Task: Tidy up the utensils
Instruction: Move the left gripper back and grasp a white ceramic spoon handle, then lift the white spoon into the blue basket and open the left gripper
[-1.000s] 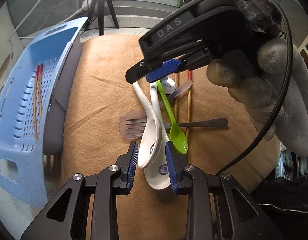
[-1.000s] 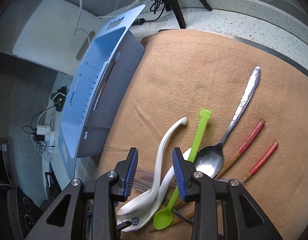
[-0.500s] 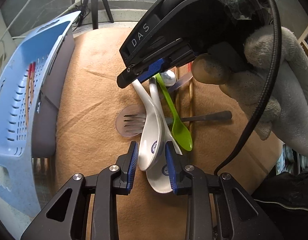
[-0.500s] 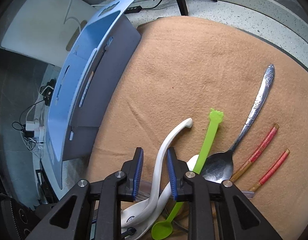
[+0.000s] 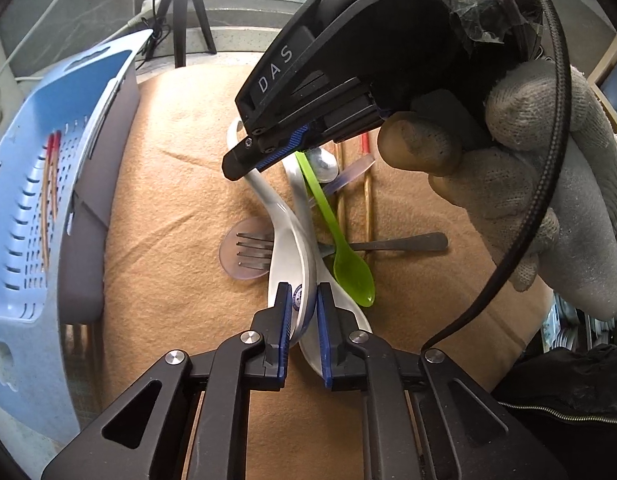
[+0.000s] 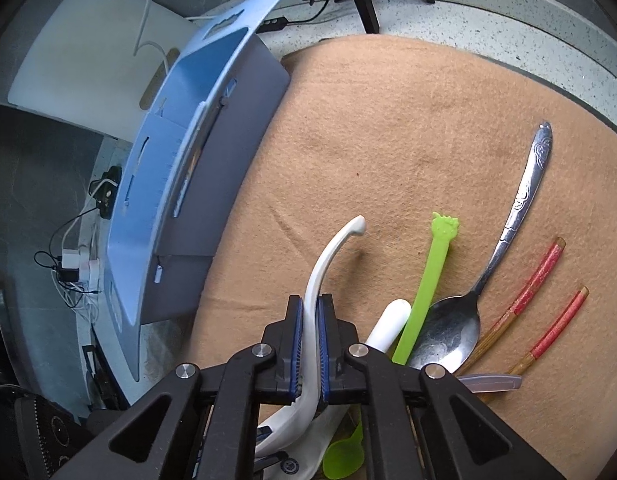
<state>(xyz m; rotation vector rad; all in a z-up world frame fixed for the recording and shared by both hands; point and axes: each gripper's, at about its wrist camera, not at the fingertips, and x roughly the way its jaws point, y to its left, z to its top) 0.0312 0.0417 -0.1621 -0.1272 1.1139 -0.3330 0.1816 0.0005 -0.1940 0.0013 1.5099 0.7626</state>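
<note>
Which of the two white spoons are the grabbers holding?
The upper curved white ceramic spoon. The left gripper pinches its bowl and the right gripper clamps its handle. The other white ceramic spoon lies underneath, ungripped.

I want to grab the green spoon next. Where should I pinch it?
Pinch the green spoon by its bare upper handle near the paw-shaped tip, coming from above. That end lies flat on the cloth, clear of the metal spoon.

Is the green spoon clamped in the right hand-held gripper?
No, the right hand-held gripper is shut on the white spoon's handle; the green spoon lies beside it.
</note>
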